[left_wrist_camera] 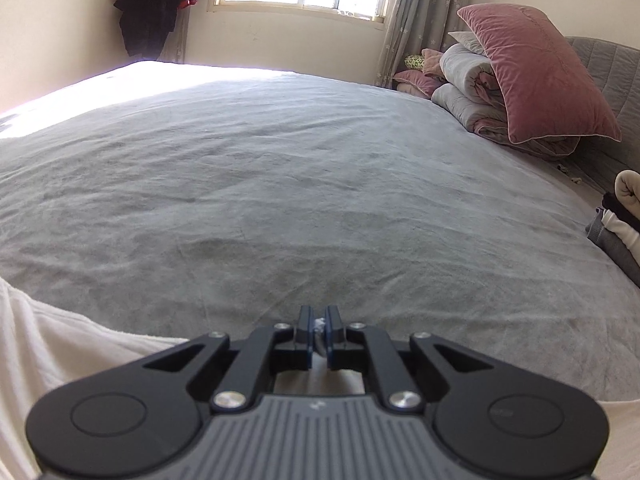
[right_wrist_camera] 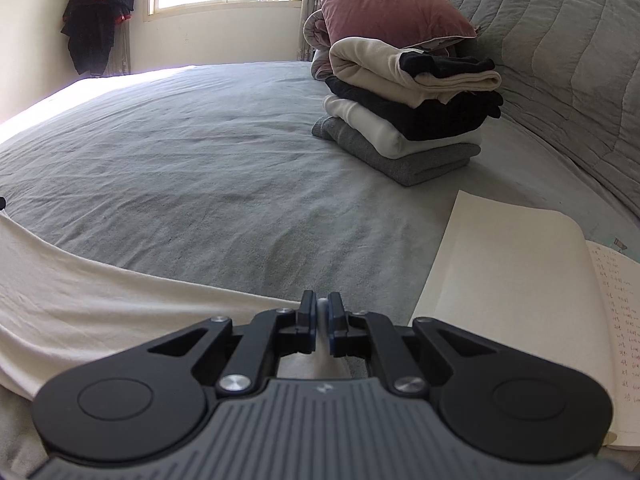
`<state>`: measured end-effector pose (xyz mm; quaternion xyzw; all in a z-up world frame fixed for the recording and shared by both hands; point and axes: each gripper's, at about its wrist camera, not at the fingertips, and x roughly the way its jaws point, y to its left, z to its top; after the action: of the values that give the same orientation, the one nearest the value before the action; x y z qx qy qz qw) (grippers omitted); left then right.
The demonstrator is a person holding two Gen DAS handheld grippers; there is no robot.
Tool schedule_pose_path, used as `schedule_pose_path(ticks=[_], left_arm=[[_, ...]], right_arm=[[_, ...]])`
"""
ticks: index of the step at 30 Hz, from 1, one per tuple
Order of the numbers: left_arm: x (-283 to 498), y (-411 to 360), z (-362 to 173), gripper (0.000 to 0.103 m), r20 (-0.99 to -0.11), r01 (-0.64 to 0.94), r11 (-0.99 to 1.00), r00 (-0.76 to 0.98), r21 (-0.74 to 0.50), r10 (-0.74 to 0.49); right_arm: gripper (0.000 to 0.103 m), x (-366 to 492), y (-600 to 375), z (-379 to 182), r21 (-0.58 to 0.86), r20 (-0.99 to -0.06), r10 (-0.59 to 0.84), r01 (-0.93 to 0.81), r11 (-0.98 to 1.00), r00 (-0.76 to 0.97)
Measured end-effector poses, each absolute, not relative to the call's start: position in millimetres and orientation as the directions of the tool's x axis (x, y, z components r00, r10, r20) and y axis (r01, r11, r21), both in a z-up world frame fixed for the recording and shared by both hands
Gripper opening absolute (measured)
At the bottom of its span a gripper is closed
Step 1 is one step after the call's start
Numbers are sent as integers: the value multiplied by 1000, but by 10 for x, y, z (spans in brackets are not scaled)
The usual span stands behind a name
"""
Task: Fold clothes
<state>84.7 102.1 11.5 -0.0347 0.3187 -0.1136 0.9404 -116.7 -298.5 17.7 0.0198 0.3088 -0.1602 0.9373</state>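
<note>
Grey bedsheet (right_wrist_camera: 200, 152) beneath both tongs (left_wrist_camera: 319, 322) (right_wrist_camera: 321, 308) pinching a cream garment (right_wrist_camera: 100, 292); notebook (right_wrist_camera: 520, 280) handwriting unreadable.

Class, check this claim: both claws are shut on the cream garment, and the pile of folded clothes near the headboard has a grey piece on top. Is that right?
Not quite. The right wrist view shows the pile of folded clothes with a cream piece on top; the grey piece is at the bottom. Both the left claw and right claw are shut on the cream garment.
</note>
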Motion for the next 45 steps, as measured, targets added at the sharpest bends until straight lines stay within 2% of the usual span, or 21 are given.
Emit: schedule_pose_path(ticks=[2, 5, 7, 8, 9, 16, 24, 27, 32, 38, 42, 45], left_arm=[[817, 1042, 149, 12, -597, 195, 970, 764, -147, -245], [736, 1137, 227, 21, -593, 188, 966, 763, -176, -257], [647, 1246, 289, 25, -581, 186, 962, 768, -200, -269], [599, 1307, 314, 26, -579, 180, 961, 769, -210, -270], [553, 1370, 331, 26, -580, 172, 961, 769, -215, -267], [220, 1995, 417, 26, -589, 67, 967, 782, -244, -203], [-69, 2845, 419, 26, -632, -139, 957, 773, -256, -56], [-133, 3136, 402, 25, -627, -184, 920, 775, -347, -82], [-126, 3427, 344, 25, -609, -224, 835, 777, -503, -158], [-118, 3452, 417, 23, -605, -255, 817, 784, -518, -138], [-169, 3523, 473, 23, -581, -252, 800, 801, -545, -143], [-164, 3583, 462, 24, -585, -274, 780, 799, -563, -142]], right_arm=[[16, -1193, -2946, 204, -68, -578, -294, 314, 947, 761], [18, -1252, -2830, 282, -97, -567, -293, 291, 952, 770], [25, -1274, -2734, 342, -111, -559, -278, 262, 959, 781], [34, -1273, -2670, 373, -112, -551, -265, 244, 963, 791], [38, -1272, -2604, 405, -113, -543, -251, 227, 967, 802], [38, -1073, -1956, 461, -29, -555, -48, 38, 999, 831], [38, -698, -1009, 362, 97, -588, 220, -202, 974, 779], [38, -539, -644, 276, 147, -597, 302, -269, 952, 743], [38, -349, -118, 205, 145, -601, 369, -357, 923, 709], [37, -216, 260, 216, 164, -602, 442, -439, 884, 665], [37, -177, 351, 208, 284, -572, 566, -504, 816, 594], [37, -207, 404, 216, 322, -558, 600, -516, 793, 574]])
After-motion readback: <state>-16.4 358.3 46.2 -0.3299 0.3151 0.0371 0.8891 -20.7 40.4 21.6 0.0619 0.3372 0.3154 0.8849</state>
